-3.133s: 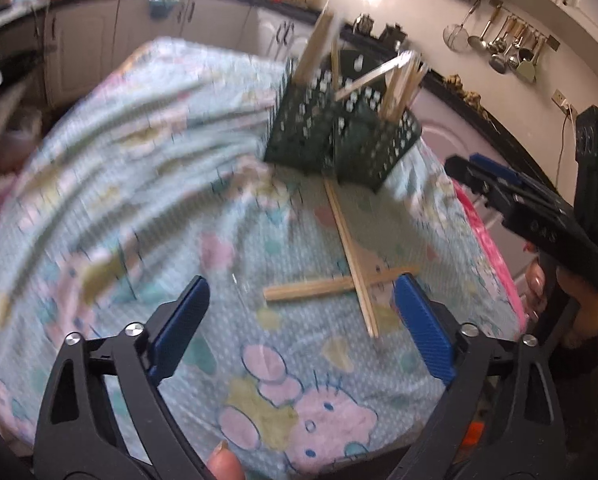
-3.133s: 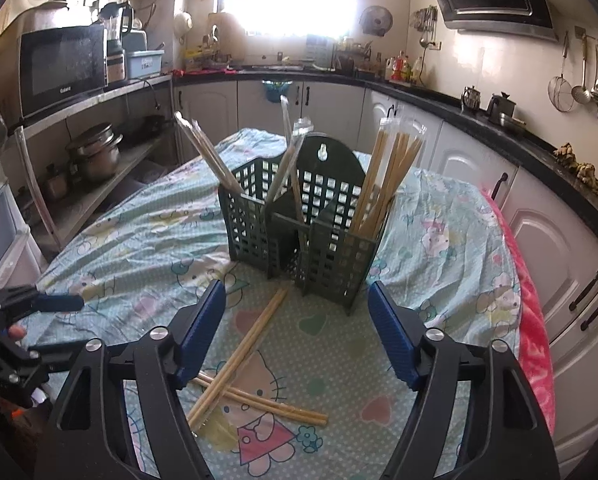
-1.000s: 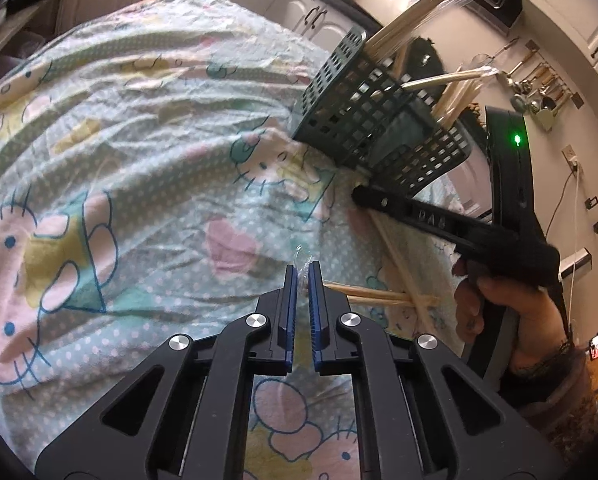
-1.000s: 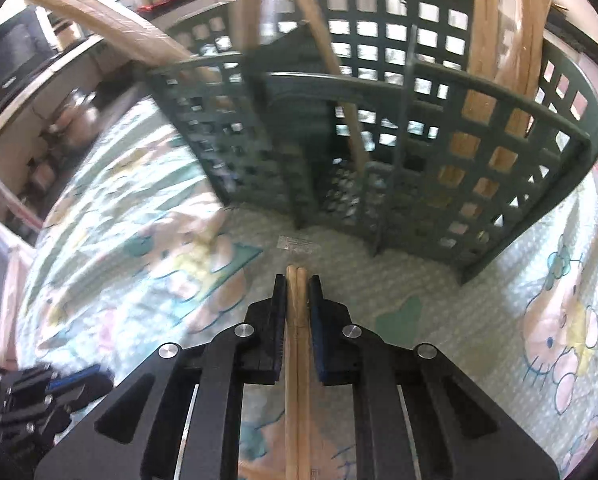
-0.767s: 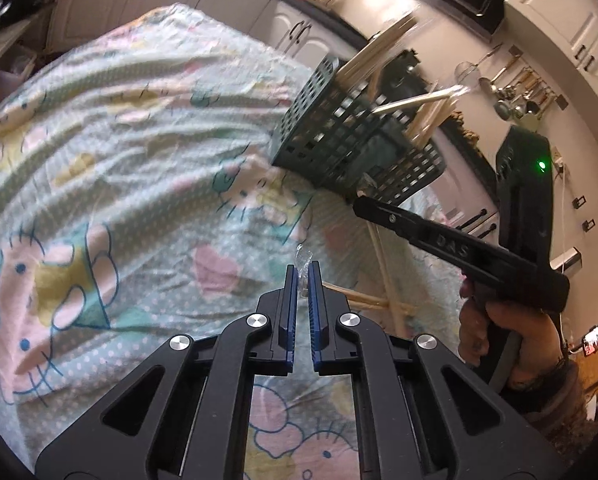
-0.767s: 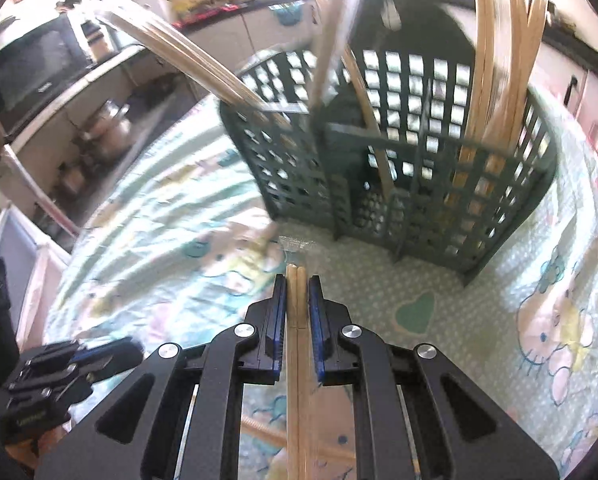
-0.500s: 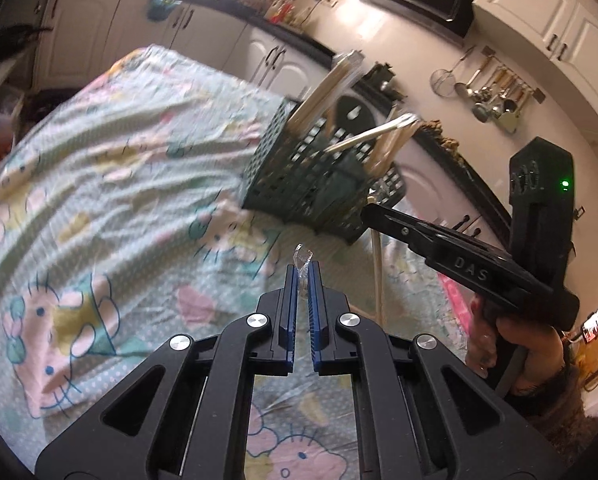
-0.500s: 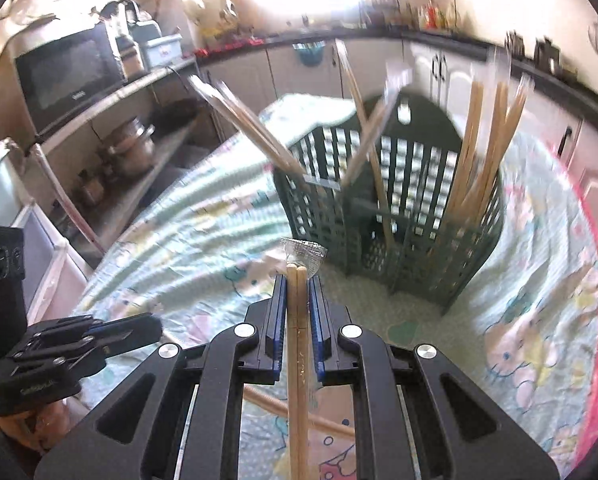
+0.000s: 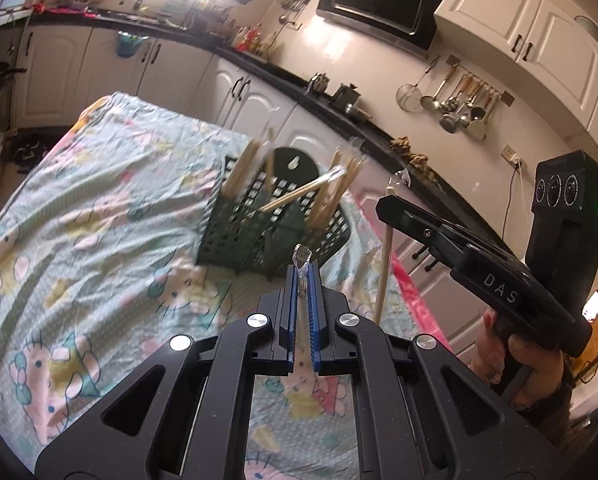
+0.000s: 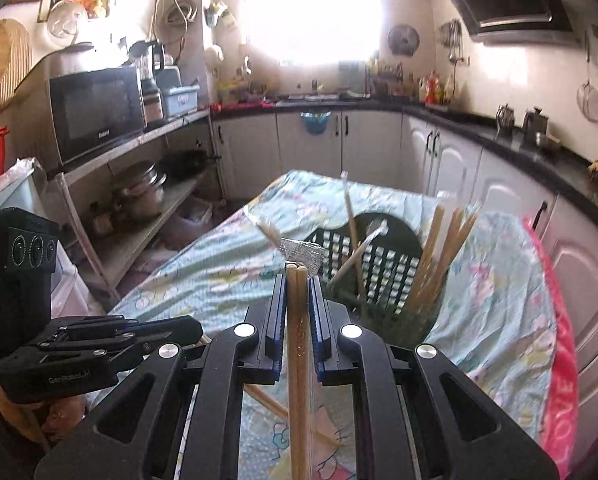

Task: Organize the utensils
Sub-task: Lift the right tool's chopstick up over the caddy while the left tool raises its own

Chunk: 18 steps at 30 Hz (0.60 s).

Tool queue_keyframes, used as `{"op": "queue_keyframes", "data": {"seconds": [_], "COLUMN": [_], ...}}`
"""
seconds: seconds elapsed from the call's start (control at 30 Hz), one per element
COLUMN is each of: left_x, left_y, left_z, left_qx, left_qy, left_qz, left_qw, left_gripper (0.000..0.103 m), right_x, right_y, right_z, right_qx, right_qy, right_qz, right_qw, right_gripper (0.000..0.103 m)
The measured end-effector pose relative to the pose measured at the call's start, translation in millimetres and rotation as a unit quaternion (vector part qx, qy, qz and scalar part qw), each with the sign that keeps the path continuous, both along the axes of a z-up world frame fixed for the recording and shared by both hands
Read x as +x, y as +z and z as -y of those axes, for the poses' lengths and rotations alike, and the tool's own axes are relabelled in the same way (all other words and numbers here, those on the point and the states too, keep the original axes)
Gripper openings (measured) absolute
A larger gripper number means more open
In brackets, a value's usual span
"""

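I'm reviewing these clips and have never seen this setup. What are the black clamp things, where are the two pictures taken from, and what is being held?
No robot here: a person holds a two-finger tool in each hand, each with a fisheye camera looking along its fingers. The left wrist view shows the left tool shut on a clear plastic wrapper tip; what the wrapper contains is hidden. To its right is the right tool, with a chopstick pair hanging down. The right wrist view shows that same tool shut on the wooden chopstick pair, also wrapped. On the cartoon-print tablecloth stands a green lattice utensil holder already holding several chopsticks; more chopsticks lie on the cloth.
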<state>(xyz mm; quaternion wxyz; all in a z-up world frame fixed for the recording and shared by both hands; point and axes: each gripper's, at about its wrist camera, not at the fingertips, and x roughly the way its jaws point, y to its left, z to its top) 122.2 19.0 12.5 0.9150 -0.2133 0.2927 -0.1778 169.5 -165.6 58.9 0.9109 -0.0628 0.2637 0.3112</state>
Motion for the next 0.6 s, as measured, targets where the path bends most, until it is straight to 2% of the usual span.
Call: {"op": "queue_keyframes", "data": {"seconds": [0.6], "left_x": [23], "left_y": [39], "left_z": [29], "left_qx": [0.006], "left_qy": [-0.027], "left_qz": [0.035], "left_qw": [0.9990], "left_gripper": [0.002], "right_x": [-3], "right_y": [36], "right_z": [43], "right_qx": [0.037], "right_qy": [-0.055], "right_qz": [0.059], "right_qw": [0.996], "right_gripper": [0.011]}}
